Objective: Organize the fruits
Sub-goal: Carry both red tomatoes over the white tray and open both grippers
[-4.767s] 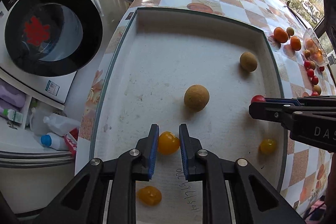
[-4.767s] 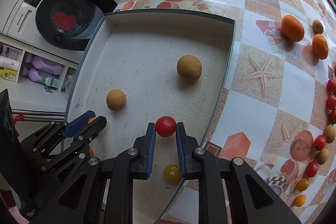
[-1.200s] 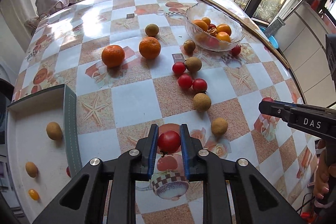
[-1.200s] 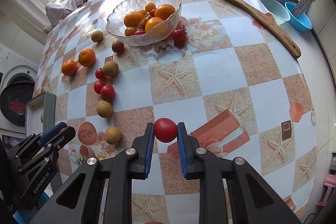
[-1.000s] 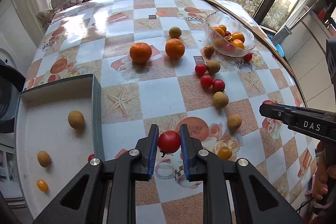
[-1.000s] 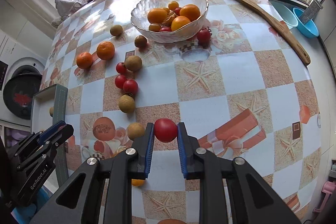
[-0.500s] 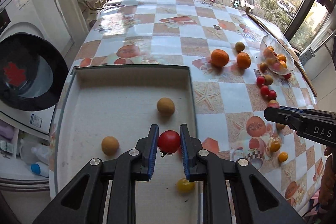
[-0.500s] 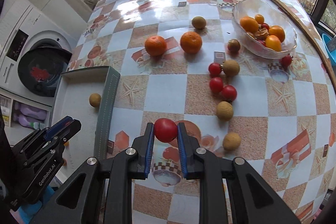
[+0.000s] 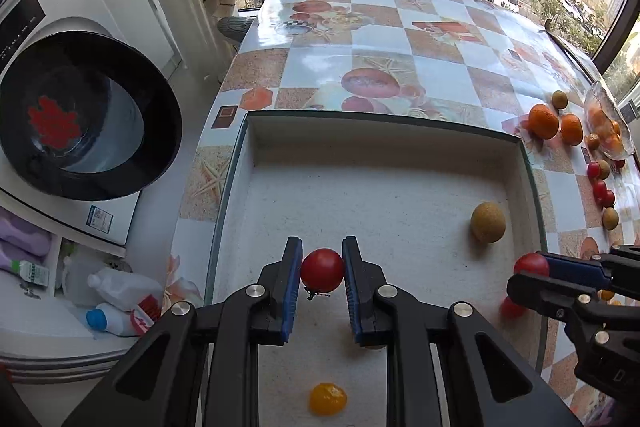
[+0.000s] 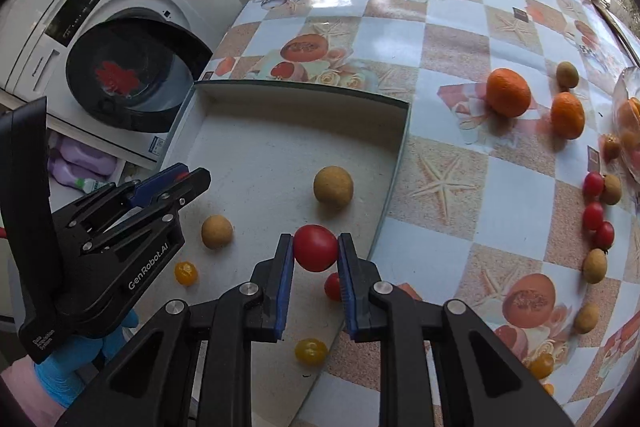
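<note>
My left gripper [image 9: 322, 271] is shut on a red cherry tomato [image 9: 322, 270] and holds it above the white tray [image 9: 372, 131]. My right gripper [image 10: 315, 249] is shut on another red tomato [image 10: 315, 247] over the tray's right part; it also shows in the left wrist view [image 9: 532, 265]. In the tray lie a tan longan [image 9: 487, 221], a second longan [image 10: 216, 231], a red tomato [image 10: 332, 286] and yellow tomatoes [image 9: 327, 398] [image 10: 186, 273] [image 10: 310, 351]. The left gripper shows at the left of the right wrist view [image 10: 182, 177].
On the checkered table to the right lie two oranges [image 10: 508, 92] [image 10: 567, 115], several red tomatoes [image 10: 593, 215] and longans [image 10: 594, 265], and a glass bowl [image 9: 608, 125] with fruit. A washing machine [image 9: 80, 123] with bottles under it stands left of the table edge.
Both grippers have swung left from the loose fruit to over the tray, each still holding its red tomato, and have come lower over it.
</note>
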{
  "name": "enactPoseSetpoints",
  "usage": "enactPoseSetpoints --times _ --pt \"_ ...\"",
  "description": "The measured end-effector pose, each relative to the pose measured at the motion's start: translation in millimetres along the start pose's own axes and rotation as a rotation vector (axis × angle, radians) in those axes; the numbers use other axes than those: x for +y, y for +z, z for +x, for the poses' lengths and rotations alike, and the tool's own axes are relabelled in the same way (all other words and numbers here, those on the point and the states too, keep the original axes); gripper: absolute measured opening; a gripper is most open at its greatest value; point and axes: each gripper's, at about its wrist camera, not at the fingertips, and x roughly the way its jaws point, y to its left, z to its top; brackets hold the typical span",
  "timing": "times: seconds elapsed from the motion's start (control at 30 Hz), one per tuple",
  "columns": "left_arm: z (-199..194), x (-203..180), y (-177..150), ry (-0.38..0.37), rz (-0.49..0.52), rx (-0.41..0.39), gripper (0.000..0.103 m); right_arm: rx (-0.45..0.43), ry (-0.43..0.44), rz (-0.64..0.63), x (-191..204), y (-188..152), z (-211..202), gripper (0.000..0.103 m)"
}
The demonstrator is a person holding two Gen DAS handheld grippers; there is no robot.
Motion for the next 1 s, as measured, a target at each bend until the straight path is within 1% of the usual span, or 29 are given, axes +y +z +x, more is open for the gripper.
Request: enactPoseSetpoints --times 0.2,0.4,0.53,0.63,0.73,0.8,0.83,0.87,0.9,0.93,0.97,1.0 --pt "21 6 7 -0.006 0.012 0.043 0.022 0.047 -0.028 -0.057 16 0 25 0.023" --pt "24 4 10 -0.002 0.038 0.045 0.022 0.073 -0.059 -0.099 20 -4 38 0.024" --pt "24 3 12 -0.001 0.042 0.055 0.023 0.067 -0.080 -0.137 24 -4 43 0.024" --pt "24 2 14 0.006 0.055 0.066 0.023 0.066 -0.084 -0.152 27 -5 45 0.027" --pt "24 0 15 0.009 0.061 0.070 0.023 0.057 -0.063 -0.160 29 -11 41 0.035" --pt "25 -1 16 0.013 0.063 0.072 0.023 0.043 -0.055 -0.174 32 -14 37 0.047" --pt "25 -2 16 0.012 0.065 0.073 0.023 0.036 -0.050 -0.181 34 -14 35 0.051" --pt "25 -3 16 0.009 0.068 0.074 0.023 0.027 -0.045 -0.189 36 -15 33 0.057" --pt "25 -3 16 0.005 0.071 0.075 0.040 0.019 -0.042 -0.194 37 -16 28 0.063" --pt "23 -4 16 0.003 0.069 0.069 0.058 0.011 -0.040 -0.197 38 -18 25 0.065" --pt "18 -5 15 0.012 0.067 0.035 0.088 0.004 -0.036 -0.198 39 -19 22 0.067" --pt "11 -6 14 0.020 0.071 -0.016 0.089 -0.002 -0.030 -0.195 38 -19 18 0.067"
